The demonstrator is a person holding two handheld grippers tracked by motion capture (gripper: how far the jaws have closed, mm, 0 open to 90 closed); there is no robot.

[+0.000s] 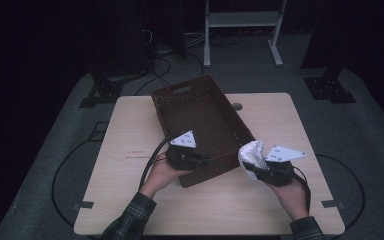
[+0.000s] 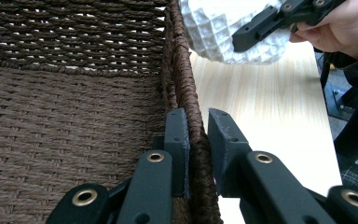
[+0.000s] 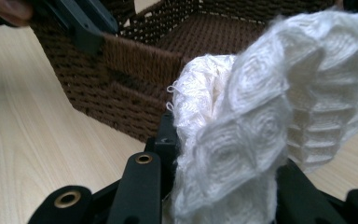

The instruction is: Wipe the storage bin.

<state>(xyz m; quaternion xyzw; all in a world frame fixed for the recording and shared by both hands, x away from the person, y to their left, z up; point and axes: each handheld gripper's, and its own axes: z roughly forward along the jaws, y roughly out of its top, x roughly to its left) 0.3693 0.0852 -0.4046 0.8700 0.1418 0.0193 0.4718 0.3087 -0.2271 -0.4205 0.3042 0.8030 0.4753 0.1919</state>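
A dark brown woven basket (image 1: pixel 180 102) lies slanted across the middle of the pale wooden table. My left gripper (image 1: pixel 205 161) is shut on its near wall (image 2: pixel 196 140), one jaw inside and one outside the rim. My right gripper (image 1: pixel 249 167) is shut on a white waffle-knit cloth (image 1: pixel 251 153), bunched and held just above the table, right of the basket's near right corner. In the right gripper view the cloth (image 3: pixel 261 126) bulges up between the jaws, with the basket (image 3: pixel 135 74) behind it. The cloth (image 2: pixel 223 32) hangs beside the rim in the left gripper view.
The basket holds nothing that I can see. Bare tabletop (image 1: pixel 130 130) lies left of it and along the near edge. A round grommet hole (image 1: pixel 237 106) sits behind the basket. Dark stands, cables and a white frame (image 1: pixel 242 20) are on the floor beyond.
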